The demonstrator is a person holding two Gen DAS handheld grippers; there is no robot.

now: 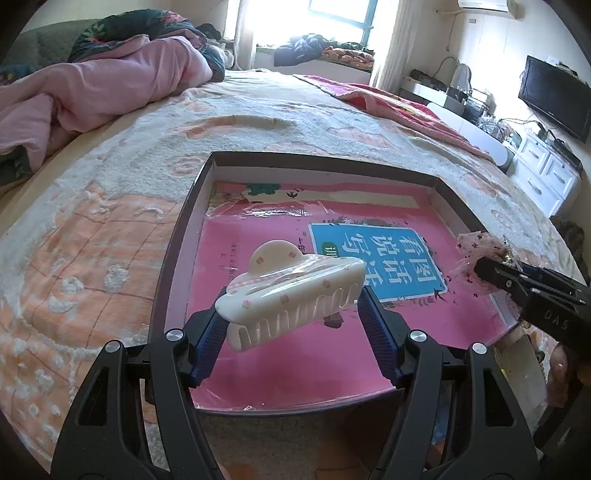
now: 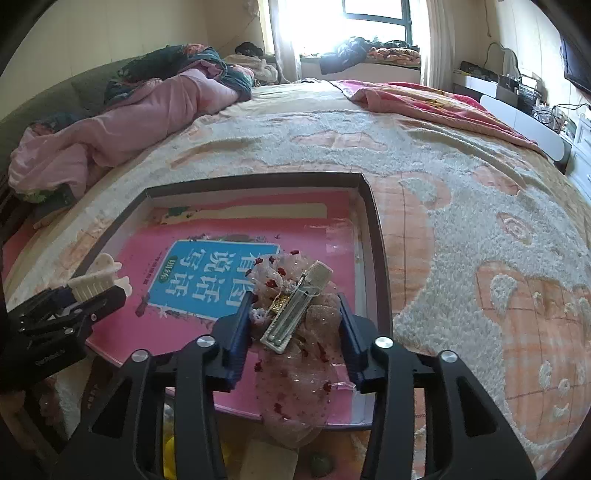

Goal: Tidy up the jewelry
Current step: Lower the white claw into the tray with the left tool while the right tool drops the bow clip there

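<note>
- The white claw clip (image 1: 291, 295) sits low centre in the left wrist view, pinched at both ends between the blue pads (image 1: 376, 328) of the left claw (image 1: 295, 325), teeth turned toward the camera, above the box.
- The lace bow clip (image 2: 295, 314), metal clasp up, lies between the fingers of the right claw (image 2: 295, 328) at lower centre of the right wrist view; its gauze bulges against both pads, but I cannot tell whether they press it.
- Below both hangs an open dark-rimmed box (image 1: 317, 160), a pink book (image 1: 258, 369) with a blue title panel lying flat in it.
- The box rests on a bed (image 2: 461, 229) under a peach-and-cream blanket.
- A pink quilt (image 1: 96, 92) is bunched at upper left.
- A window (image 2: 373, 18) glares at top centre; a TV (image 1: 554, 98) hangs at far right of the left wrist view.
</note>
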